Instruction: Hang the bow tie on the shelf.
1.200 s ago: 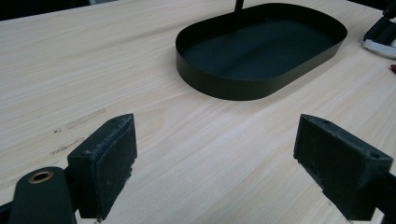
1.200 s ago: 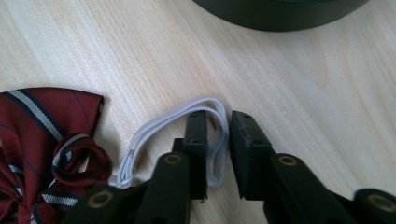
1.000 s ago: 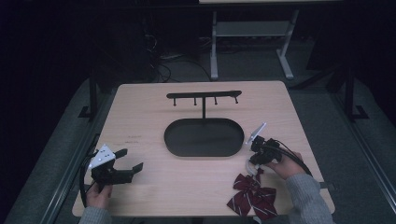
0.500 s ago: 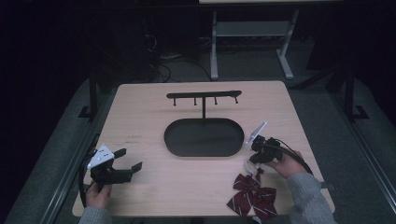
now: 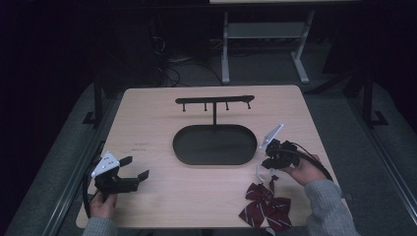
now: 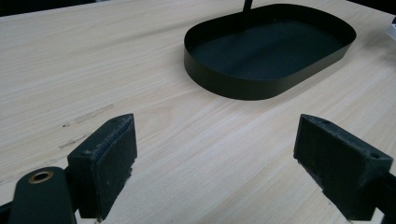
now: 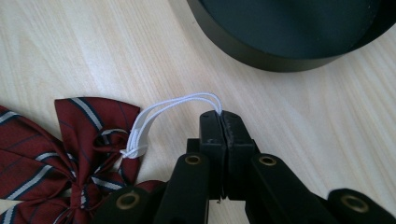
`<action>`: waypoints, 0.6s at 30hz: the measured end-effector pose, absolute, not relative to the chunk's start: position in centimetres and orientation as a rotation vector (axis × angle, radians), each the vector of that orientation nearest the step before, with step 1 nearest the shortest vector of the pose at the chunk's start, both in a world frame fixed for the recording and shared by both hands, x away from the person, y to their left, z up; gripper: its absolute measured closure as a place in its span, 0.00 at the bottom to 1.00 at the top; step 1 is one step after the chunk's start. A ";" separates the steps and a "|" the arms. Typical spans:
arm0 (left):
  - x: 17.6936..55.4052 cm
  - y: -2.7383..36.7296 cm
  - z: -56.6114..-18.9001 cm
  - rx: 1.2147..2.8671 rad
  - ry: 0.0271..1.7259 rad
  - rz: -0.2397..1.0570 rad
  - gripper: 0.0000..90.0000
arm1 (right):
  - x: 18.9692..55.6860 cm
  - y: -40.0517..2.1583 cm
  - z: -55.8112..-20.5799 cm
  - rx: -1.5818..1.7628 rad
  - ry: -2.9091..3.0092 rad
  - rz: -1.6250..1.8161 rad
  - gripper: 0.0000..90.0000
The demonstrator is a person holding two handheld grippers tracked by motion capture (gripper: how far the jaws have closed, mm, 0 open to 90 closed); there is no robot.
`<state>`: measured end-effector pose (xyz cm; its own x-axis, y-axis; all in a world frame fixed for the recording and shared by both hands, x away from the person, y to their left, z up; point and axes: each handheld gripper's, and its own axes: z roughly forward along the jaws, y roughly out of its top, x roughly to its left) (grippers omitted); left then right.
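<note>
Maroon cloth with pale stripes makes up the bow tie [image 7: 56,154], which lies flat on the tabletop [image 5: 162,123] on the near side of the black oval tray [image 5: 215,144], close to the person's edge and toward the right. It looks light, soft and floppy, so it will likely sag and swing from whatever point lifts it. A thin white elastic loop [image 7: 177,105] runs from its knot, and that loop looks like the sensible place to take hold: it is slim enough to pinch and would let the bow hang free. It is also stretchy, so it may give before the bow follows.

The right gripper [image 7: 221,116] has its jaws clenched on the far end of that loop, just short of the tray wall. The left gripper [image 6: 212,168] sits well to the left of the tray, low over bare wood, its jaws released wide with nothing between them. Behind the tray stands a hook rack [image 5: 215,101] on a thin post, its pegs bare.

Compared with a second ago, little has changed: the bow lies in the same spot before the tray, the right gripper is in much the same place at its loop, and the left gripper has barely shifted.
</note>
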<state>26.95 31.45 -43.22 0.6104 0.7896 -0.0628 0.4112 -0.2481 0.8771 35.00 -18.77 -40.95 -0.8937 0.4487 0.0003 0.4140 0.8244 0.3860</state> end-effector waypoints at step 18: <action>26.8 31.5 -43.1 1.878 0.954 0.495 0.14 | 34.0 -17.8 -38.3 0.584 2.900 0.639 0.98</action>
